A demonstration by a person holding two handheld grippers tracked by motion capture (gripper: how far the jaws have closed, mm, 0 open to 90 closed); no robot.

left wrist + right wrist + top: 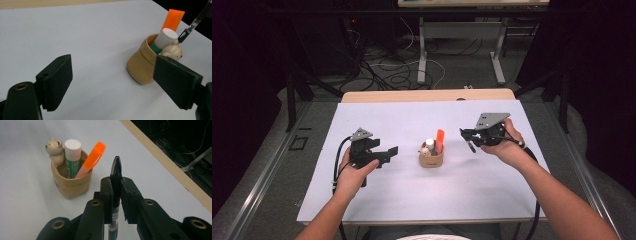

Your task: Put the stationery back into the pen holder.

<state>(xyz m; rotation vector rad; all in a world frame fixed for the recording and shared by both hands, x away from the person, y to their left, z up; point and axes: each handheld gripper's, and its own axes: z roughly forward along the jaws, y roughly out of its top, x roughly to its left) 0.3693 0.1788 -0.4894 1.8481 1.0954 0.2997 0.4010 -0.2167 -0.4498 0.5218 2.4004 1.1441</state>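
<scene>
The right gripper (116,195) pinches a slim black pen (115,173) upright between its jaws, tip aimed beyond them at the tan bear-faced holder (71,186); the left gripper (112,80) waits spread, empty, beside it.

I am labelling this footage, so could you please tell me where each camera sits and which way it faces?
High view: above the person's side, looking forward and down on the table; forearms and both hand-held grippers show.
Left gripper view: rides the left hand-held gripper, open jaws facing the tan holder.
Right gripper view: rides the right hand-held gripper, shut on a black pen.
All three share the holder.
</scene>
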